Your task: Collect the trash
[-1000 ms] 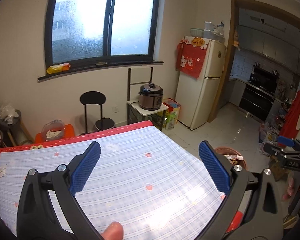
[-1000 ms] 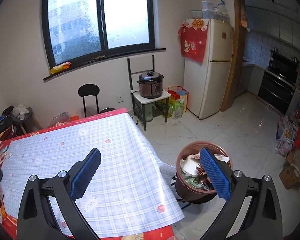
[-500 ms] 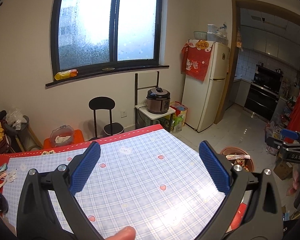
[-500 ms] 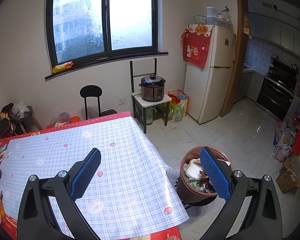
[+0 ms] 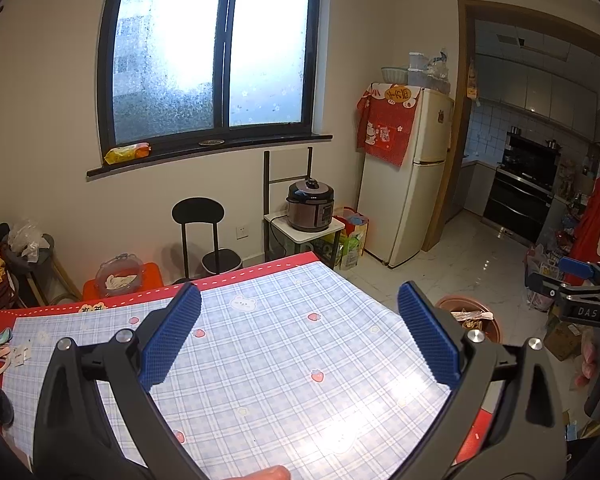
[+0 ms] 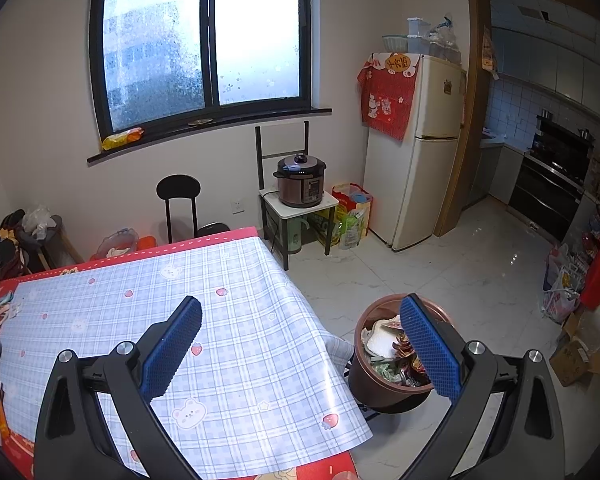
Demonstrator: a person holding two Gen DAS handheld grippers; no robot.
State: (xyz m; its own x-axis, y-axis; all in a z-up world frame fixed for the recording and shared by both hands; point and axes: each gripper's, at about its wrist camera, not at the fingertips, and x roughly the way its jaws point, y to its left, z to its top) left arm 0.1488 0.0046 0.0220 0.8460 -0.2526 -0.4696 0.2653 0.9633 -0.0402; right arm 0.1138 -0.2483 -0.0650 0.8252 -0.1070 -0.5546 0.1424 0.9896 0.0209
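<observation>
Claws on both sides stand spread wide with nothing between their blue pads. The left claw [image 5: 298, 336] is held level above the table [image 5: 260, 360], pointing across its blue checked cloth toward the window wall. The right claw [image 6: 300, 350] hovers over the table's right corner, one finger above the cloth, the other above the brown trash bin [image 6: 384, 388]. That bin stands on the floor just beside the table's right edge, filled with paper and wrappers nearly to the rim. In the left wrist view the bin [image 5: 496, 326] shows past the table's far right side, and the right claw's black frame juts in at the right edge, gripped by a hand [image 5: 592, 364].
</observation>
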